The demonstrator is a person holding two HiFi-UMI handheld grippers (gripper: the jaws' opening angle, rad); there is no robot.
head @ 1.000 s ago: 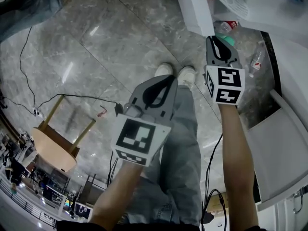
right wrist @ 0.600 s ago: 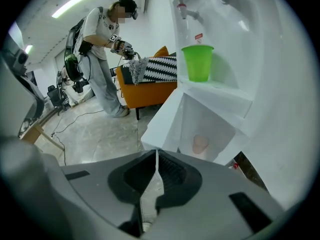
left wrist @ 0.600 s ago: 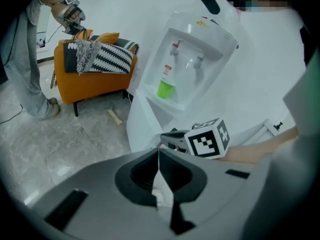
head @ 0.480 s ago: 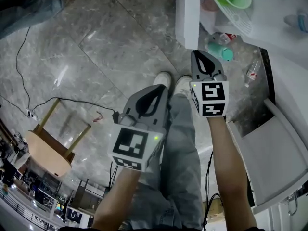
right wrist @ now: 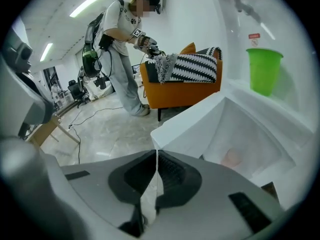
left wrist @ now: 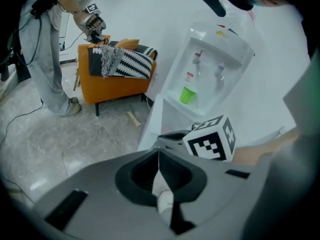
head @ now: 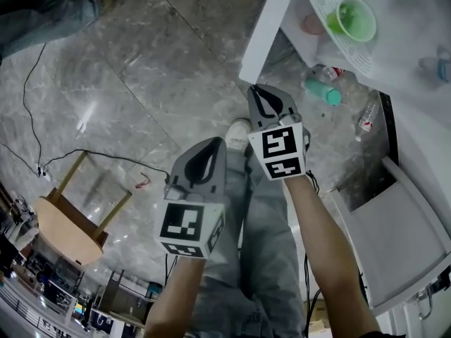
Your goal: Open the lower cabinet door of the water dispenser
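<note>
In the head view the left gripper (head: 210,146) and the right gripper (head: 259,94) both hang over the marble floor (head: 141,69), tips aimed up-frame toward the water dispenser (head: 405,62). The white slab I take for the lower cabinet door (head: 271,27) lies just ahead of the right gripper's tips, its top edge running from near those tips away to the upper right. It looks already swung out from the cabinet body, though I can't judge from here how far. The right hand is plainly the nearer. The left sits back and to the left, well apart from the door. In the left gripper view the jaws of the left gripper (left wrist: 159,154) are pressed together with nothing between them. Beyond them stands the dispenser (left wrist: 215,69) with a green cup (left wrist: 188,95) in its bay, the door (left wrist: 150,126) below it, and the right gripper (left wrist: 172,136) between me and that door. In the right gripper view the right gripper (right wrist: 156,156) is likewise closed and empty. The door (right wrist: 192,116) has its near corner just above the tips, and the open compartment (right wrist: 250,144) lies to its right. Any further swing, I'd judge, belongs to the right hand, pushing that free edge leftward.
</note>
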